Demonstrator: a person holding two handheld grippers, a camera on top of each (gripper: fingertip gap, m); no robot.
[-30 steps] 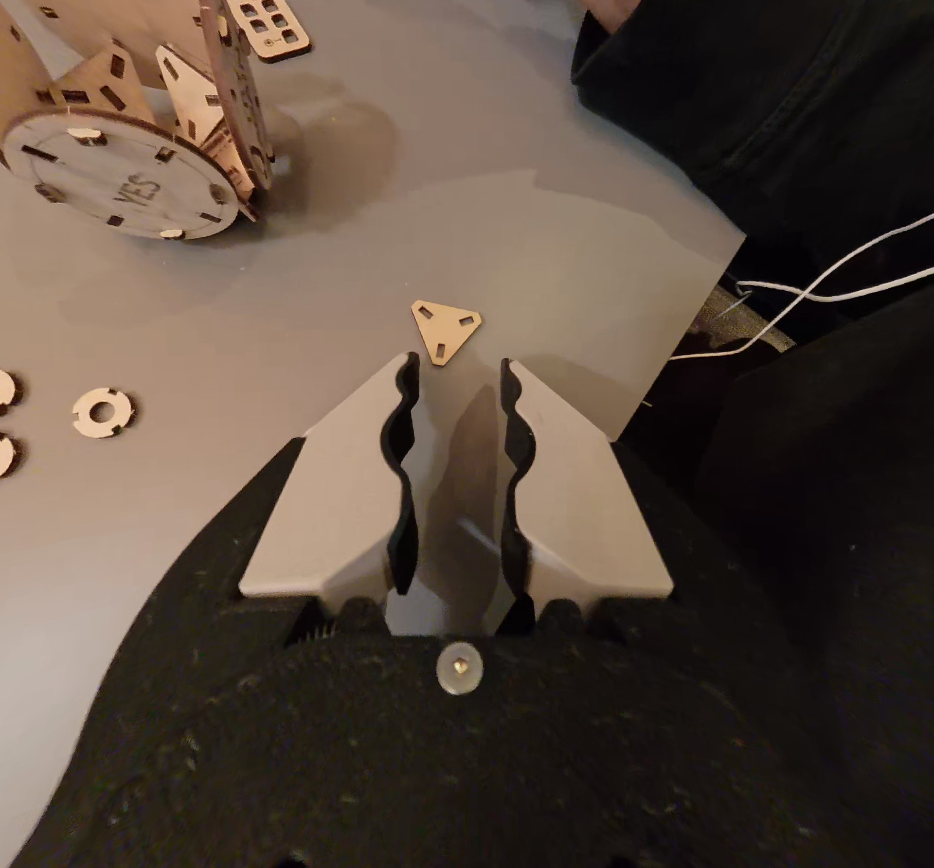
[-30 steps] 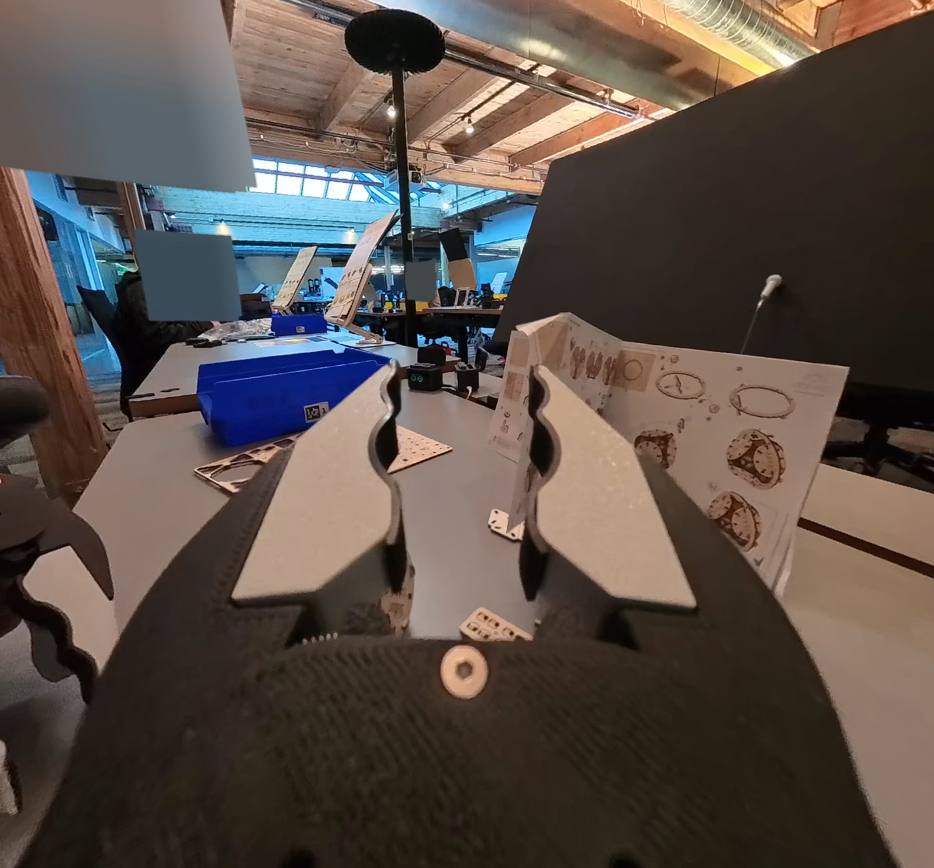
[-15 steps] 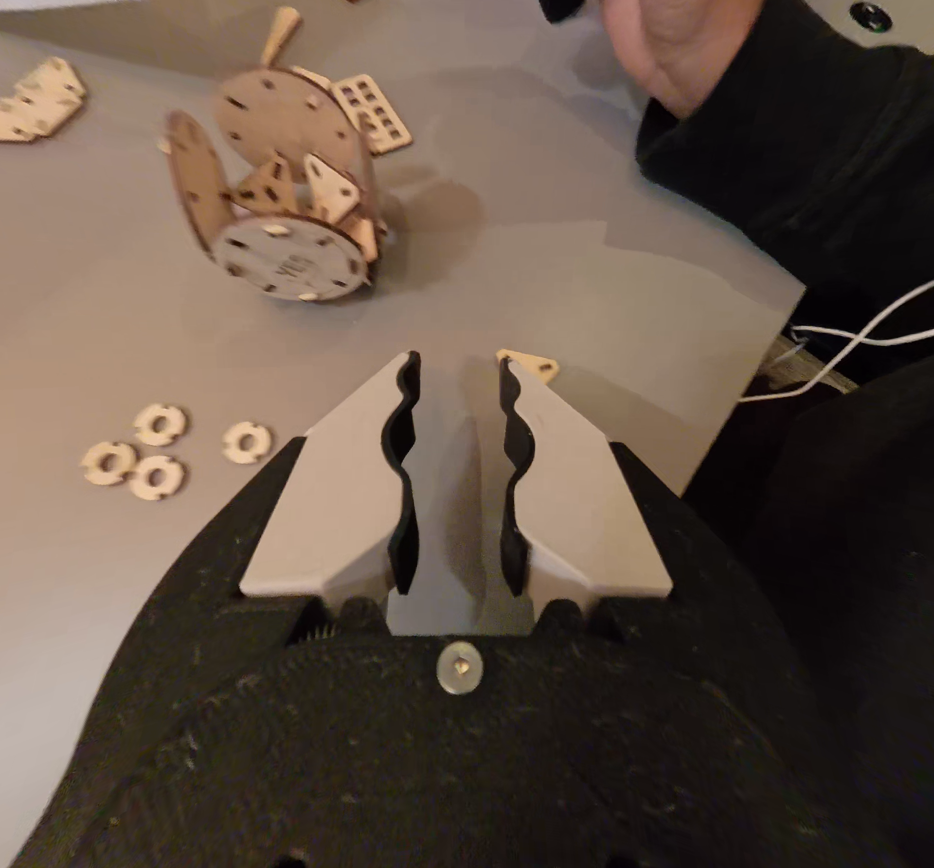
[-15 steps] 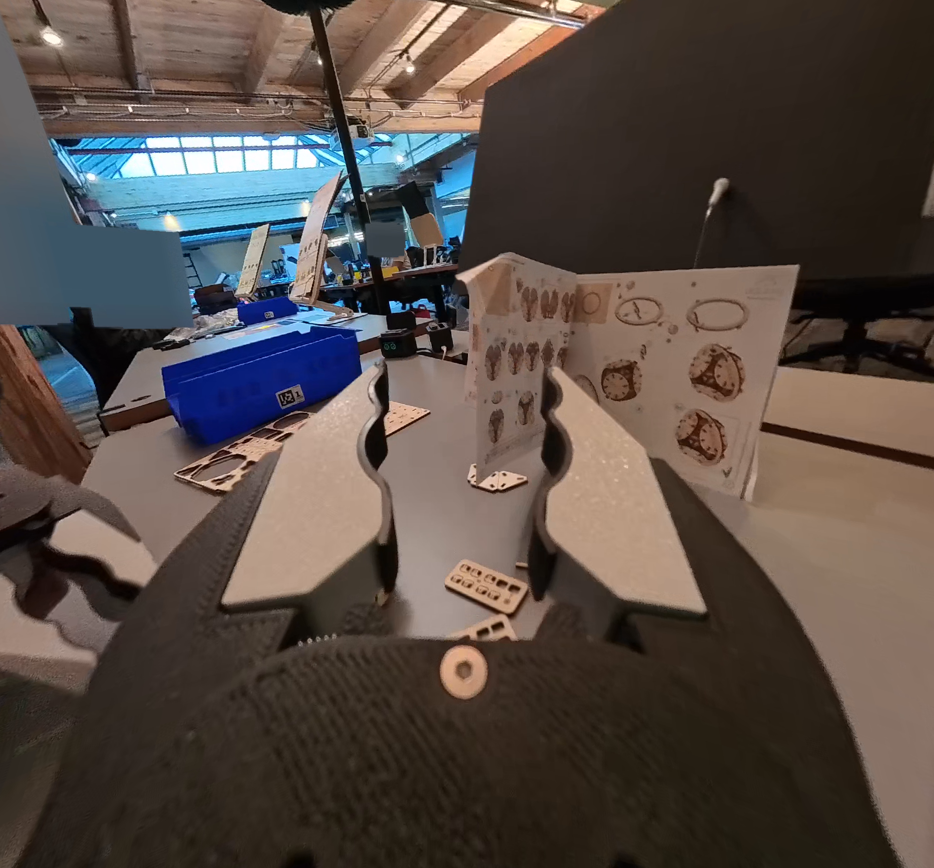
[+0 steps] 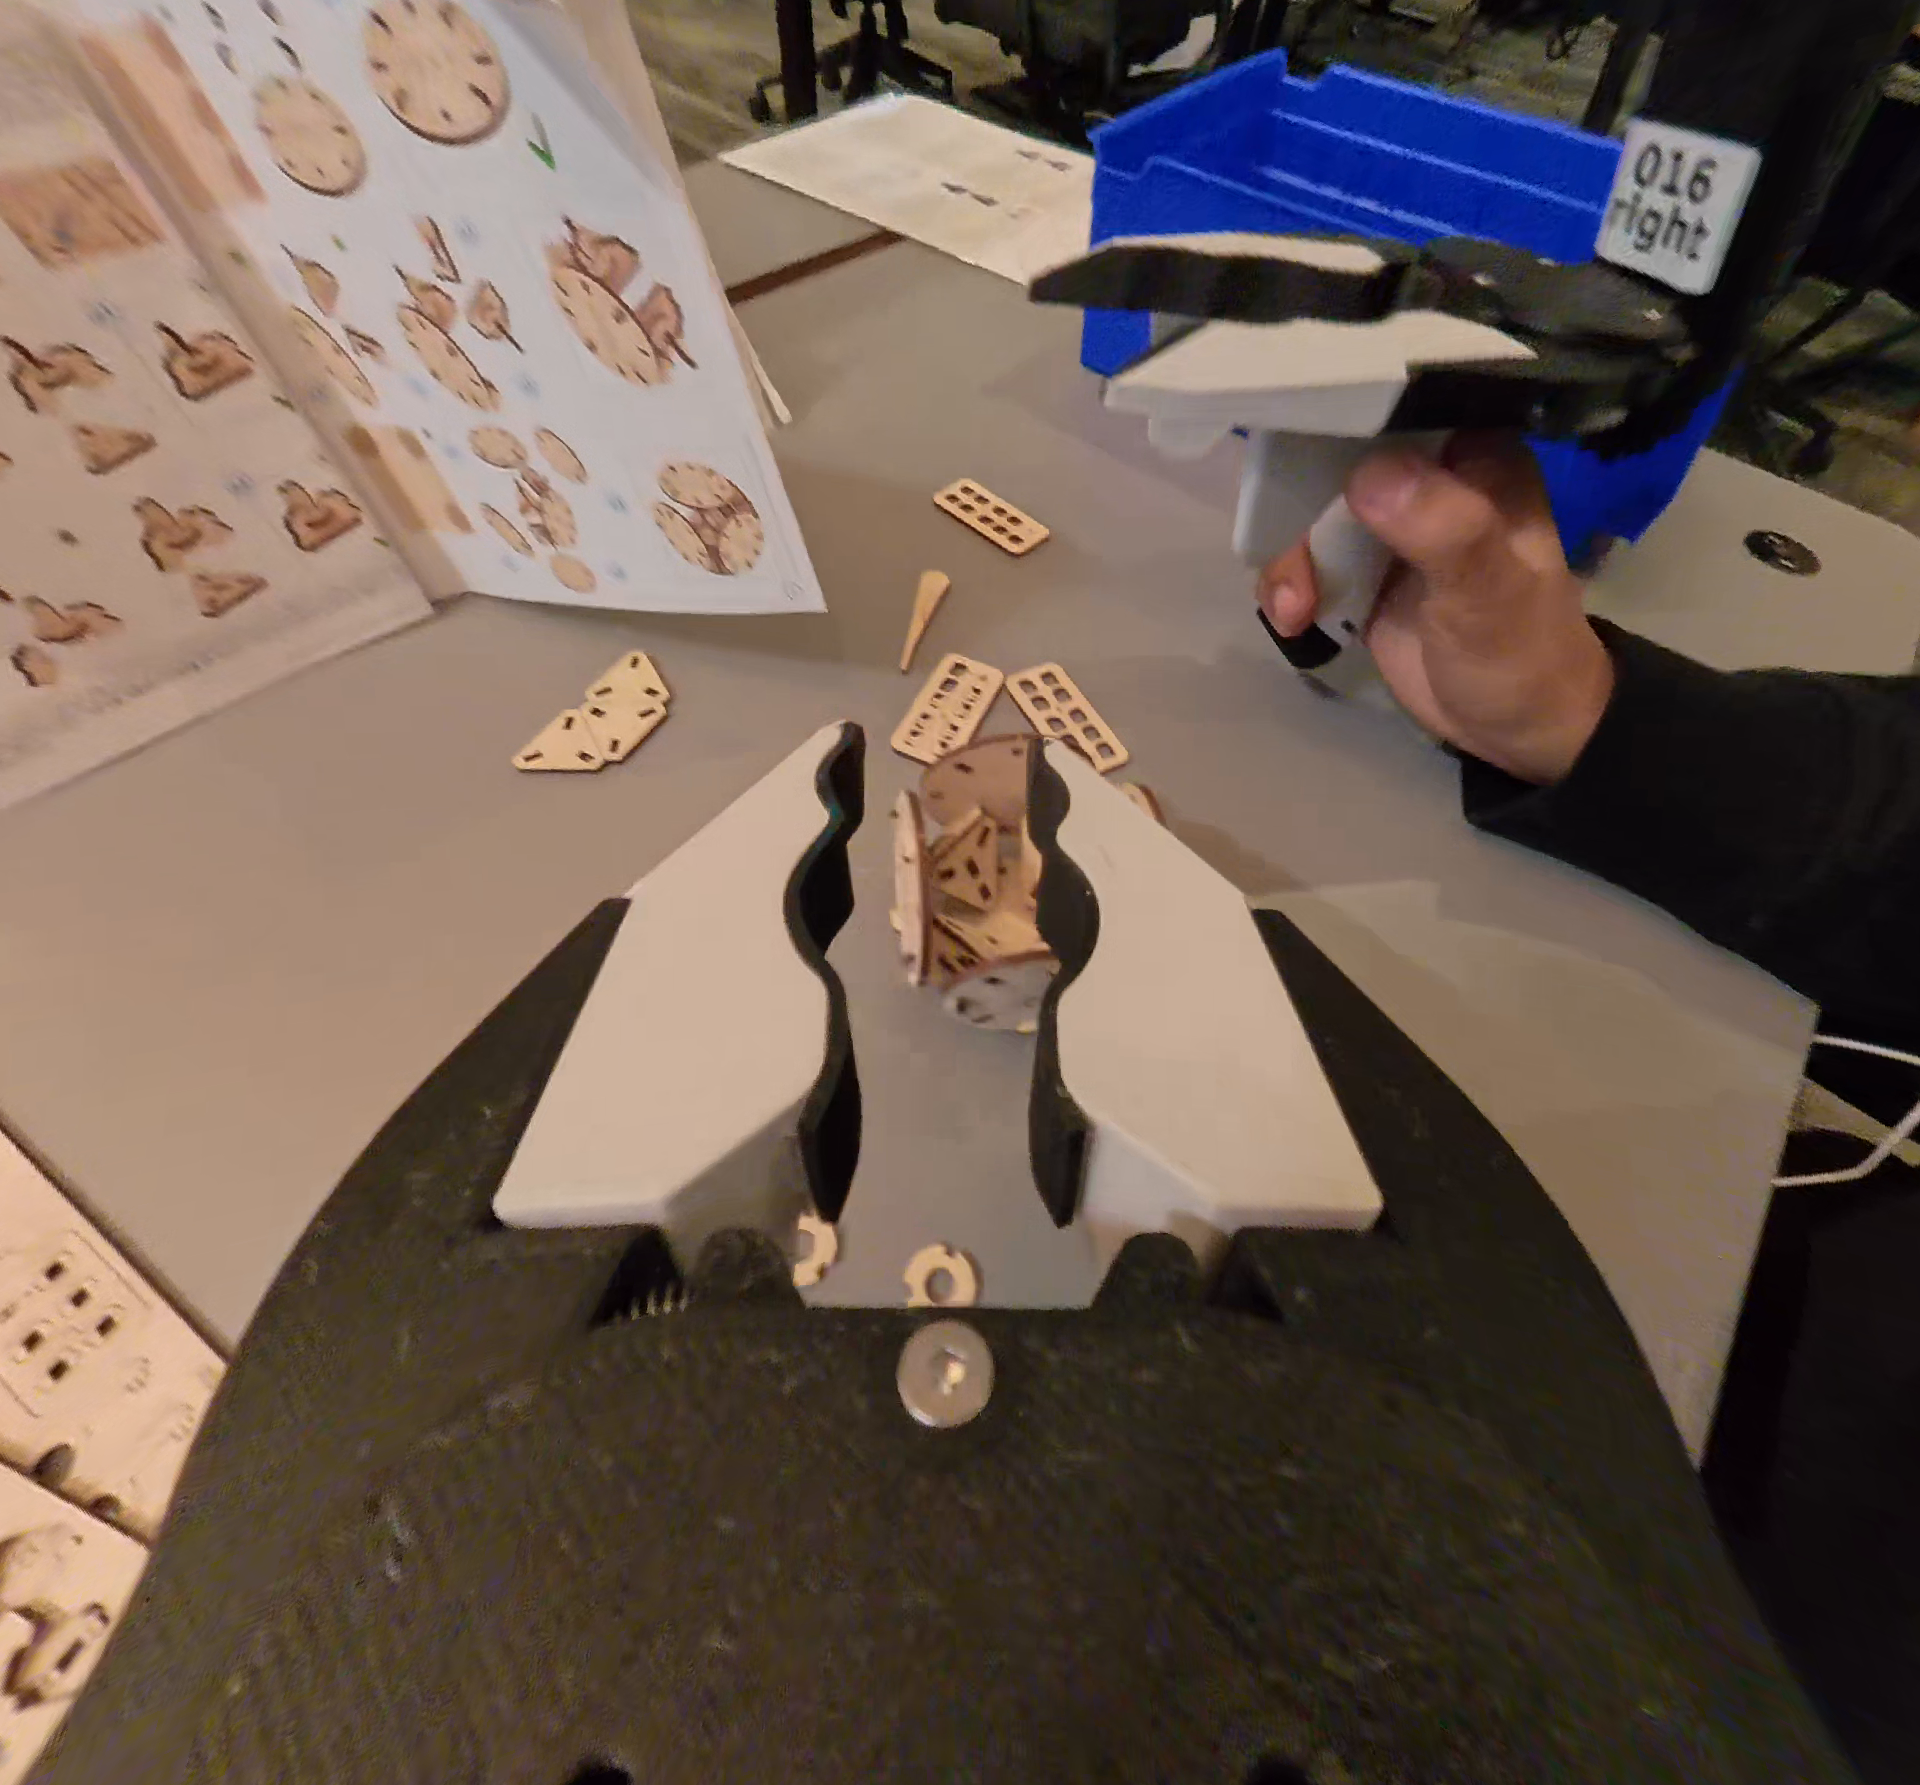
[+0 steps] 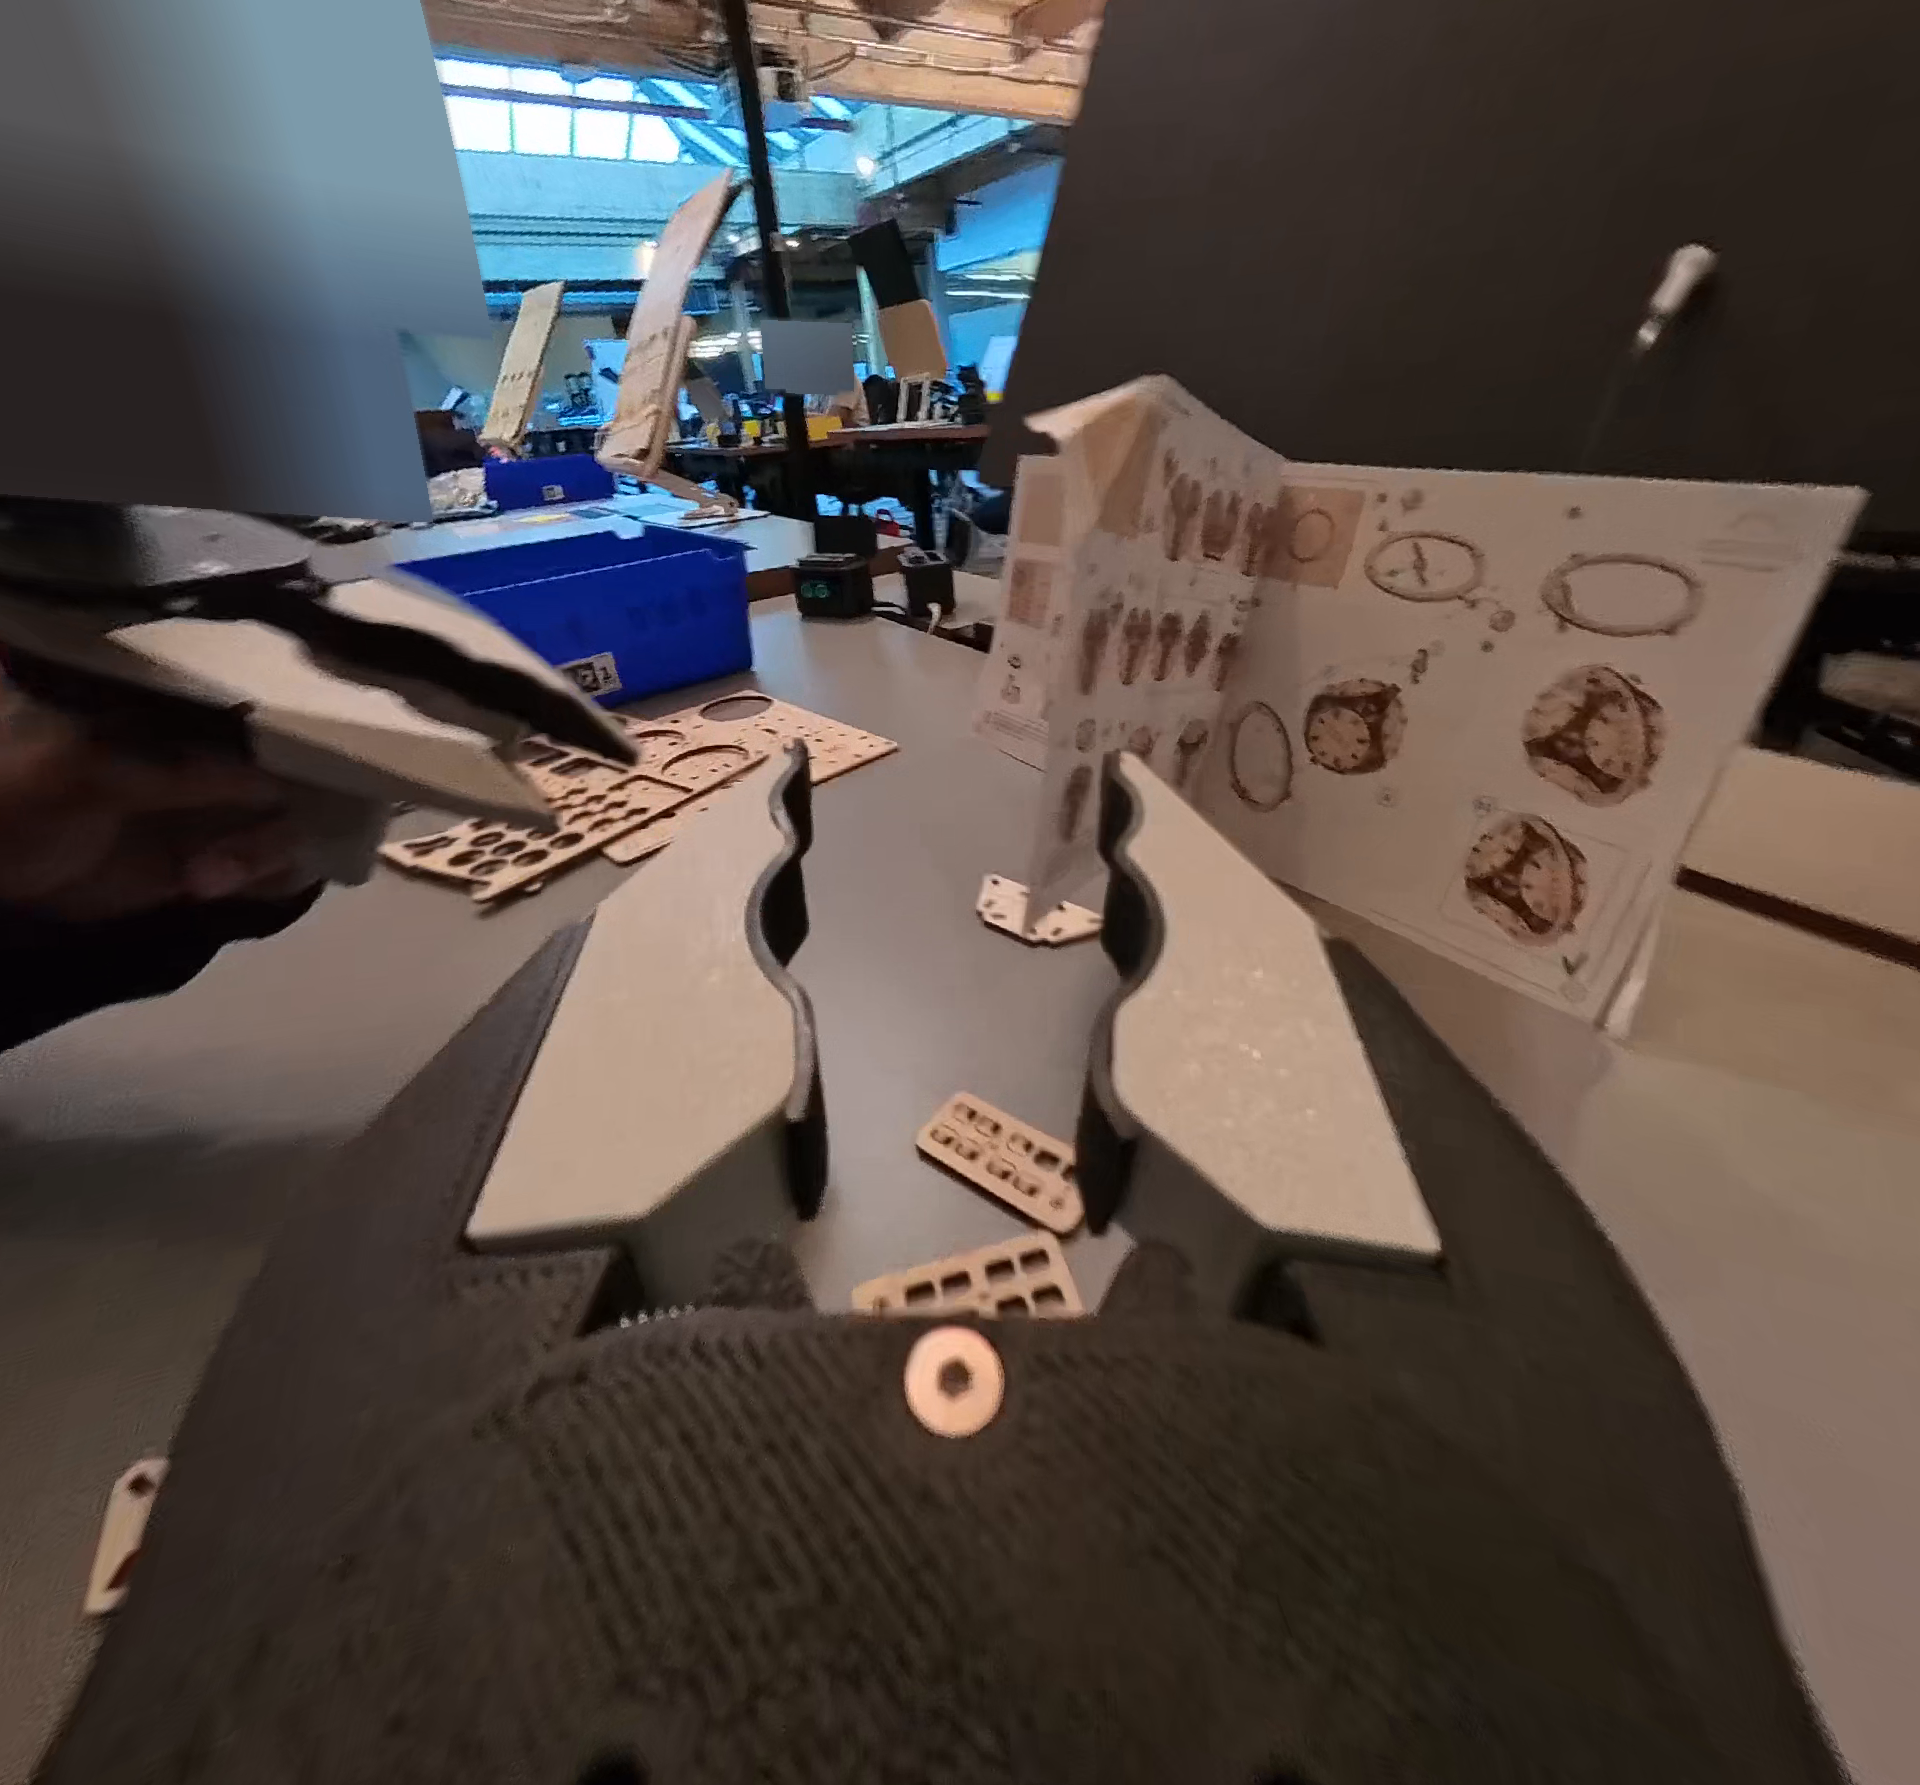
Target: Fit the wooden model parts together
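We judge the spread left tongs (image 5: 943, 779) should straddle the wooden assembly (image 5: 971, 888) squarely before pinching it, while our right tongs (image 6: 954, 805) hang spread, gripping nothing.

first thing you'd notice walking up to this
The open instruction booklet standing on the grey table, its pages full of wooden clock drawings, catches the eye first. Next comes the half-built wooden clock assembly on the table, seen between the open fingers of the left gripper, with loose laser-cut pieces scattered around it. Above right, a hand holds the right gripper before a blue bin.
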